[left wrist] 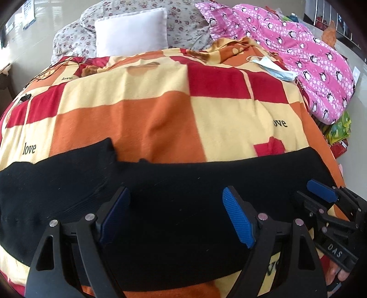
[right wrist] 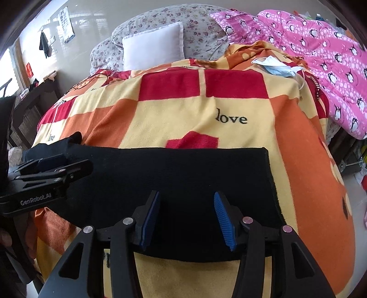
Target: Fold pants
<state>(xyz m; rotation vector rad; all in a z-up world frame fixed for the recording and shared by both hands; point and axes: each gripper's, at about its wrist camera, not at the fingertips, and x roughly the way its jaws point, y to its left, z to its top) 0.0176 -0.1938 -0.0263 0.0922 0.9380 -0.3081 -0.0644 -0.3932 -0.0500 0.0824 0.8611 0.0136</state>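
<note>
Black pants (left wrist: 172, 183) lie in a long band across the near part of the checked blanket (left wrist: 149, 114); a corner pokes up at their left. My left gripper (left wrist: 175, 191) hovers over the middle of the band, jaws wide open, nothing between the blue pads. In the right wrist view the pants (right wrist: 183, 169) end in a straight right edge. My right gripper (right wrist: 187, 194) stands open above that end, with cloth below the pads but not pinched. The right gripper (left wrist: 314, 192) also shows at the left wrist view's right edge, and the left gripper (right wrist: 68, 164) at the far left.
A white pillow (left wrist: 130, 32) on floral bedding (left wrist: 183, 20) lies at the far end of the bed. A pink penguin quilt (left wrist: 309, 57) is heaped at the right, with a face mask (left wrist: 273, 66) beside it. A dark cable (left wrist: 57, 66) lies far left. The bed edge drops off at the right (right wrist: 344, 183).
</note>
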